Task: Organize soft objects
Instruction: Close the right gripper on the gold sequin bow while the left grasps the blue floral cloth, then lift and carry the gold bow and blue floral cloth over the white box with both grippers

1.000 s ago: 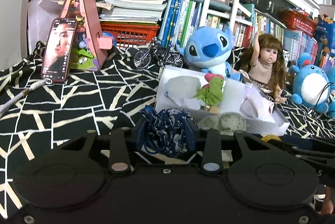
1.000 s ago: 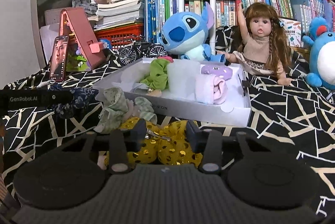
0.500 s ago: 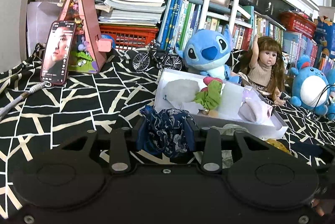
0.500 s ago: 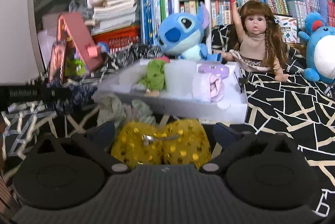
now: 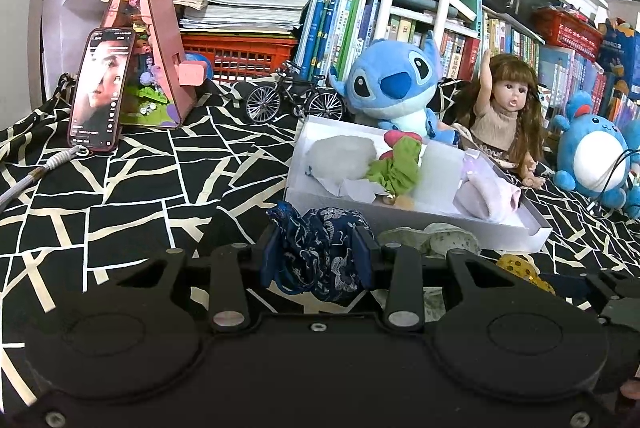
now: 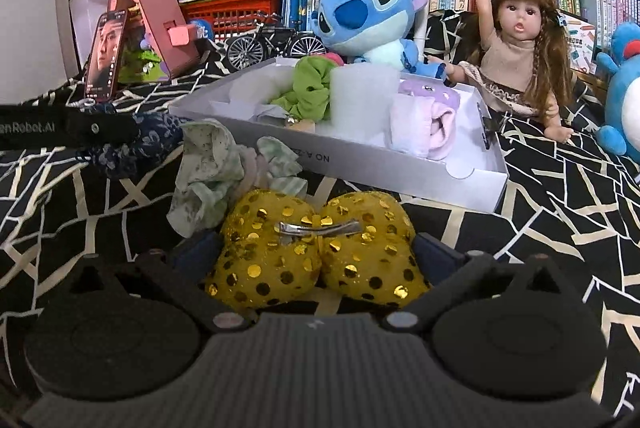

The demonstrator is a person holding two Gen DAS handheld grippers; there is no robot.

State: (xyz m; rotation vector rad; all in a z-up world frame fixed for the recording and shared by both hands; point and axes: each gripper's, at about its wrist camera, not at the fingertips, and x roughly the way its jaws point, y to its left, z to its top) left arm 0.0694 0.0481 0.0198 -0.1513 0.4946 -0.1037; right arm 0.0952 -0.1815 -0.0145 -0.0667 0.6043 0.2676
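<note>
My left gripper [image 5: 318, 248] is shut on a dark blue patterned fabric piece [image 5: 320, 228], held just in front of the white box's [image 5: 400, 218] near left corner. My right gripper [image 6: 314, 248] has its jaws spread wide and closing slightly, one on each side of a yellow sequinned bow [image 6: 260, 260] that lies on the black patterned cloth. The pads do not visibly squeeze the bow. A pale green floral scrunchie [image 6: 208, 163] lies between the bow and the box. Inside the box are a green scrunchie [image 6: 308, 91] and a folded lilac cloth [image 6: 420, 127].
Behind the box sit a blue plush [image 5: 392, 87], a doll [image 5: 508, 115] and a model bicycle [image 5: 292, 99]. A phone [image 5: 100, 87] leans on a pink toy house [image 5: 156, 47] at the left. Another blue plush [image 5: 596, 151] sits right. Bookshelves fill the back.
The right gripper's jaws went from shut on the yellow bow to wide apart, and the bow now rests between them. The left gripper still holds the blue fabric and has barely moved.
</note>
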